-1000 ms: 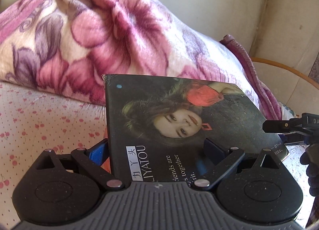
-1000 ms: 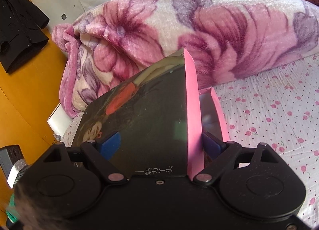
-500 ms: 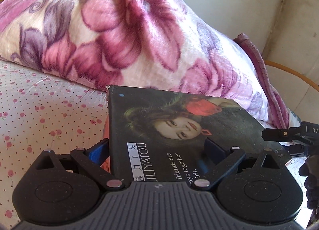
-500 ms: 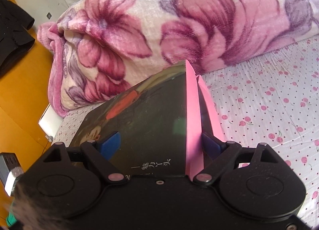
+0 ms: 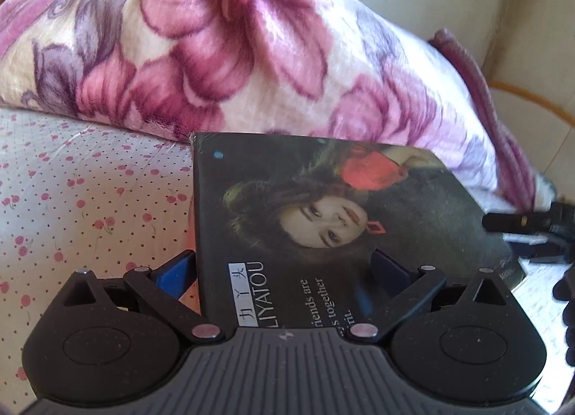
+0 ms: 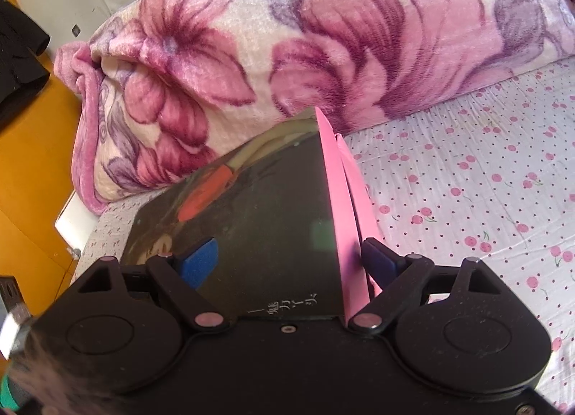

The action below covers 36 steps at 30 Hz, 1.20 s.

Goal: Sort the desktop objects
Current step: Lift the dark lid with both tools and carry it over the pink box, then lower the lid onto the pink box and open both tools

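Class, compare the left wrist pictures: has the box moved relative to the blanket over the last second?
Yes. The box, held by both tools, has come down and away from the blanket; more dotted sheet shows beside it.

Left gripper (image 5: 284,273): black ribbed housing, two round hubs, silver pivot pins, blue fingers (image 5: 176,273). Right gripper (image 6: 287,258): smooth black housing, centre screw, blue pads (image 6: 199,260).

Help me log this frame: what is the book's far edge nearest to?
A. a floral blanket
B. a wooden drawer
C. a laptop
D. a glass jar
A: the book, gripped by both the left tool and the right tool, points its far edge at the floral blanket bunched on the cherry-print sheet.
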Each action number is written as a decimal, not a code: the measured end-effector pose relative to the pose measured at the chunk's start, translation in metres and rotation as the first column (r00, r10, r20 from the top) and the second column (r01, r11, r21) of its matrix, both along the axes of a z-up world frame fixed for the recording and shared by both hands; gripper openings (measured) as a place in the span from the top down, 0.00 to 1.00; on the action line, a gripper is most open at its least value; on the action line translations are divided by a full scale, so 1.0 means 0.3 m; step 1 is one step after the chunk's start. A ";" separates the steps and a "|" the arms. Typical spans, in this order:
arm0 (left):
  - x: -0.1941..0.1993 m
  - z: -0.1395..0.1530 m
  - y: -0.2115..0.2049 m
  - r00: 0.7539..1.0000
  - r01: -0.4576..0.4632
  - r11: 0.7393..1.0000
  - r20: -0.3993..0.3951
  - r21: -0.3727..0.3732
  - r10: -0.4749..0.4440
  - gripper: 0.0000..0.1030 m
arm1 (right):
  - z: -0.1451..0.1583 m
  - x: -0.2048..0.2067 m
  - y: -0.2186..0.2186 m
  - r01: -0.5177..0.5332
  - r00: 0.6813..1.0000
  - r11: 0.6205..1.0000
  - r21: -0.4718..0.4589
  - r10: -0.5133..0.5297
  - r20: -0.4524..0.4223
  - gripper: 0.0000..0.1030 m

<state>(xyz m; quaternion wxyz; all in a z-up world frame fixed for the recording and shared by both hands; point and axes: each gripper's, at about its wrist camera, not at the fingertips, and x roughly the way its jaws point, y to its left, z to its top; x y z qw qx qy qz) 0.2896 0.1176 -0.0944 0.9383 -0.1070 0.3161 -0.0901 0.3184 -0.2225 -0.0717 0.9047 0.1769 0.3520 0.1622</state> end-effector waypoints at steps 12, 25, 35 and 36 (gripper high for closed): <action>0.000 -0.001 -0.026 0.999 -0.023 1.000 0.034 0.011 0.023 0.00 | 0.012 0.017 0.019 0.013 0.998 0.998 -0.056 -0.010 0.060 0.15; -0.036 0.036 0.005 0.976 -0.092 0.995 0.195 -0.047 0.099 0.00 | 0.027 -0.008 0.060 -0.006 0.986 0.976 -0.219 0.043 0.163 0.16; 0.020 0.013 -0.108 0.979 0.077 0.989 0.179 0.123 -0.098 0.00 | 0.000 0.133 0.117 -0.127 0.982 0.950 -0.285 0.162 0.100 0.20; 0.026 0.010 -0.116 0.980 0.080 0.988 0.171 0.135 -0.103 0.00 | -0.004 0.150 0.121 -0.137 0.981 0.947 -0.290 0.170 0.091 0.20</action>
